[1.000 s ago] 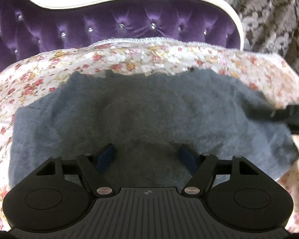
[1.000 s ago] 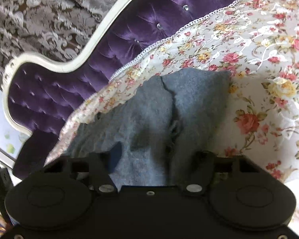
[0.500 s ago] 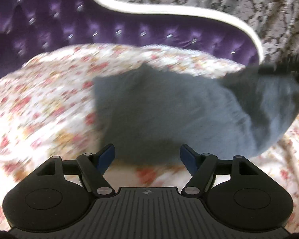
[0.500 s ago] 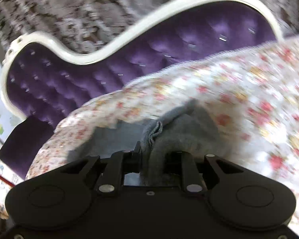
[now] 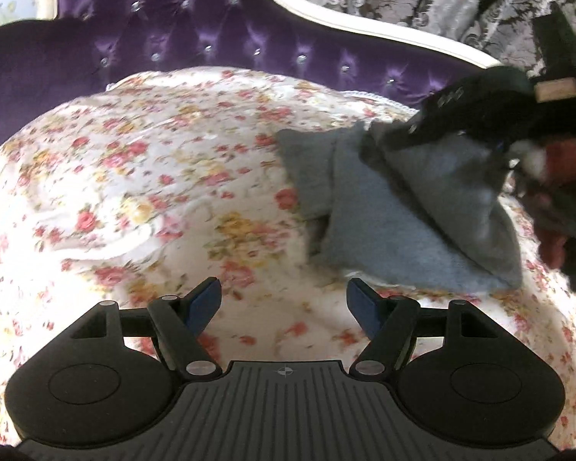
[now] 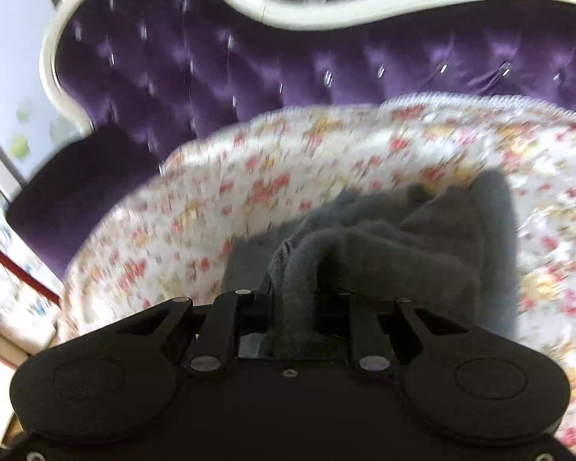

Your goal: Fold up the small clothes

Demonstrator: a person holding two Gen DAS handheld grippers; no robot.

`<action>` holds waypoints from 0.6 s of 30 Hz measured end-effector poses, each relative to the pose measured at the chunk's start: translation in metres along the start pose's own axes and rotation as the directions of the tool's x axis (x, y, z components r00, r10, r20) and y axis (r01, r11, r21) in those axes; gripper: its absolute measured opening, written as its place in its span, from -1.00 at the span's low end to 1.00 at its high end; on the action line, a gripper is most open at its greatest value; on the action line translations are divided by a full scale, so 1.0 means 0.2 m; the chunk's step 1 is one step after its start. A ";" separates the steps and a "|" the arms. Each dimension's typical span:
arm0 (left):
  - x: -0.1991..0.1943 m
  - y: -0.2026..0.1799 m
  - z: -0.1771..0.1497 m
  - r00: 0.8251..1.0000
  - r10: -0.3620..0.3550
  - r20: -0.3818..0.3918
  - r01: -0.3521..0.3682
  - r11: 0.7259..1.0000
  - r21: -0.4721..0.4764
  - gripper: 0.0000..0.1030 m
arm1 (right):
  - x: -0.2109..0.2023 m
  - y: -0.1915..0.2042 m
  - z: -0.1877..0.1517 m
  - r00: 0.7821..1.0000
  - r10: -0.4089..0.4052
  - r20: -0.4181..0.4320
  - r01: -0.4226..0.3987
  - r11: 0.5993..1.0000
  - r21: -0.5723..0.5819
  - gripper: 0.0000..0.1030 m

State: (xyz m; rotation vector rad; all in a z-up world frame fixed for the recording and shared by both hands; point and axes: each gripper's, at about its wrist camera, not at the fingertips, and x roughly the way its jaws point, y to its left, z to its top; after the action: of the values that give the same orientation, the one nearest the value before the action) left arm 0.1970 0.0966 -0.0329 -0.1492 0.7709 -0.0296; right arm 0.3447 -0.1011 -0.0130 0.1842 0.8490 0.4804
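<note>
Now the left gripper [image 5: 284, 303], low centre, gapes empty over bare floral cover [image 5: 142, 176]; a second ago grey cloth lay beneath it. Right gripper [image 6: 299, 299] has clamped the grey knit garment [image 6: 422, 238], bunched mid-frame right, lifting its edge across: fold under way.

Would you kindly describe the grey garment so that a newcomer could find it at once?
Start at the purple tufted sofa back with its white frame, then drop to the floral cover spread below it. On the cover's right side lies the grey garment, a plain fuzzy knit, partly folded. It is the only unpatterned cloth there, and the right tool is pinching one edge.
</note>
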 end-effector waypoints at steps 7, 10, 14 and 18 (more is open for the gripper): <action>-0.01 0.07 0.00 1.000 -0.002 -0.008 0.002 1.000 -0.029 0.37 | 0.03 0.15 -0.07 0.997 0.081 0.002 -0.080 0.988 -0.133 0.13; -0.01 0.08 0.01 1.000 -0.007 -0.009 0.007 1.000 -0.029 0.37 | -0.06 0.17 -0.07 0.974 0.220 0.058 -0.209 0.966 -0.153 0.16; -0.03 0.08 0.04 1.000 -0.011 0.004 0.011 1.000 -0.021 0.37 | -0.21 0.11 -0.06 0.952 0.269 0.144 -0.252 0.959 -0.129 0.16; -0.05 0.09 0.11 1.000 -0.013 0.027 0.013 1.000 -0.006 0.37 | -0.35 -0.06 -0.09 0.949 0.211 0.235 -0.204 0.978 -0.054 0.18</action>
State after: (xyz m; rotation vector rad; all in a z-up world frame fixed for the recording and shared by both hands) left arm 0.2045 0.1174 -0.0121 -0.1607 0.7432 -0.0374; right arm 0.2958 -0.1460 0.0186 0.3013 0.5875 0.6532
